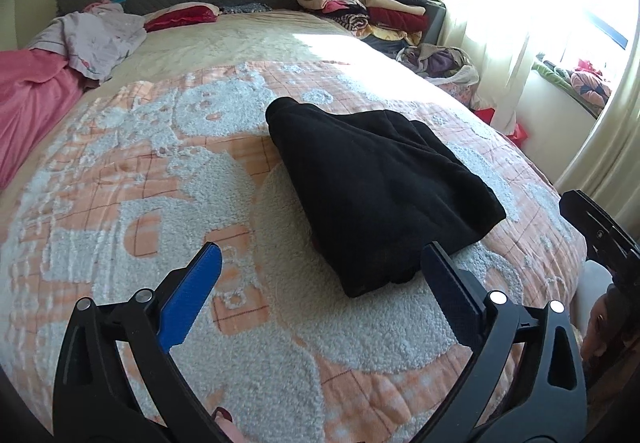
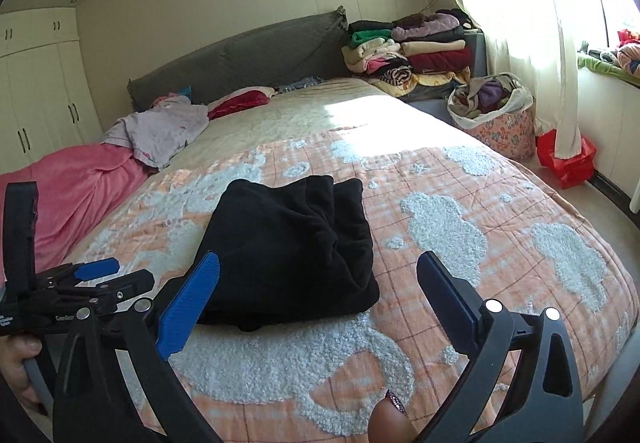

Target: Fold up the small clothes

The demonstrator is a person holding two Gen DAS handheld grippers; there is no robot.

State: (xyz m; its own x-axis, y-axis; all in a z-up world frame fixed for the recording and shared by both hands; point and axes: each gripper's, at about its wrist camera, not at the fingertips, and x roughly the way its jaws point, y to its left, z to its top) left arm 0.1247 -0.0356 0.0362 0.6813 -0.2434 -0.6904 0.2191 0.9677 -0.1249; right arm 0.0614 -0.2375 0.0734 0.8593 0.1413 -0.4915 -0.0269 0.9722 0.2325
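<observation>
1. The left gripper pointed down at a slant over the bedspread, its blue-padded jaws spread wide and empty. In the right wrist view it showed at the left edge, gripped from below by a hand at the bottom left corner.

2. The folded black garment lay flat on the bedspread, ahead of the left gripper and towards its right. Its near corner sat just beside the right-hand finger; whether the two touched could not be told. Neither pad pressed on the cloth.

3. The right gripper also slanted down, more shallowly, with its jaws released, wide apart and holding nothing. A fingertip with a dark painted nail showed at the bottom edge between its two arms.

4. From the right wrist view the black garment lay ahead and left of centre. The left-hand finger overlapped its near left edge; the right-hand finger stood well apart from it, over bare bedspread.
</observation>
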